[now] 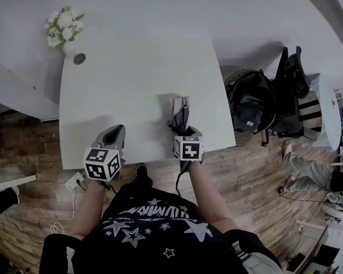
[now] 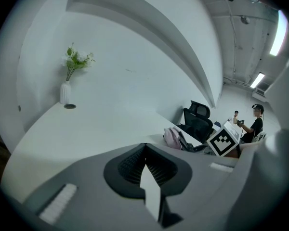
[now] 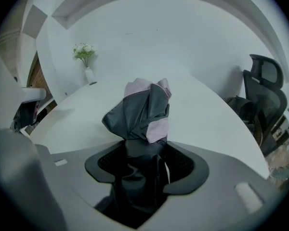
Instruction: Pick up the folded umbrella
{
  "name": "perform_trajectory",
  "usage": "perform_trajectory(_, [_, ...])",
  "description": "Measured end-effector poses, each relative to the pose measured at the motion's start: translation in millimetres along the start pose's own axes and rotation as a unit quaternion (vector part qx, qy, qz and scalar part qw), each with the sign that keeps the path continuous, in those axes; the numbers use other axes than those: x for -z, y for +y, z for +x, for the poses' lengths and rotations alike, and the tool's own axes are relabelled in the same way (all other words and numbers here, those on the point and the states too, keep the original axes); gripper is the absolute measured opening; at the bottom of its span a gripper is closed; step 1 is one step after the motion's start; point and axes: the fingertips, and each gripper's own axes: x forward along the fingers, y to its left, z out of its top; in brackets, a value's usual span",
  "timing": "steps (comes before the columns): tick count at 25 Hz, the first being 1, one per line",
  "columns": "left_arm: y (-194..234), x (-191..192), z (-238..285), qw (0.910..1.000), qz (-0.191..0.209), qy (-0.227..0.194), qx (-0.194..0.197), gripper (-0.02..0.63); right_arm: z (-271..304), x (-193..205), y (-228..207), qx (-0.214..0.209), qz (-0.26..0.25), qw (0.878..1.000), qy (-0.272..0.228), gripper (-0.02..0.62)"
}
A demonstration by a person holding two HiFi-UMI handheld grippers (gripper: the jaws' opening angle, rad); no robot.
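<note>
The folded umbrella (image 1: 180, 112), dark grey with pale pink panels, lies on the white table (image 1: 131, 79) near its front edge, its length pointing away from me. My right gripper (image 1: 183, 131) is shut on the umbrella's near end. In the right gripper view the bunched fabric (image 3: 142, 109) fills the space between the pads and sticks out beyond the right gripper (image 3: 144, 153). My left gripper (image 1: 117, 131) hovers at the table's front edge, well left of the umbrella, shut and holding nothing. From the left gripper (image 2: 144, 148) the umbrella (image 2: 173, 137) shows off to the right.
A white vase of flowers (image 1: 63, 30) and a round cable hole (image 1: 79, 58) sit at the table's far left corner. A black office chair (image 1: 251, 104) holding dark things stands just right of the table. A person (image 1: 314, 167) sits farther right on the wood floor.
</note>
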Motion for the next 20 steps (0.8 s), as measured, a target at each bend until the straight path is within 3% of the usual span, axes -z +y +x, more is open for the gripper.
perform_trajectory(7, [-14.1,0.9,-14.2,0.9999,0.008,-0.007,-0.006,0.003,-3.1,-5.9,-2.3,-0.011,0.007,1.0,-0.001,0.24])
perform_trajectory(20, [-54.7,-2.4,-57.0,0.9984,0.024,-0.047,-0.02,0.003,-84.9,-43.4,-5.4,-0.053,0.026,0.993,-0.107,0.238])
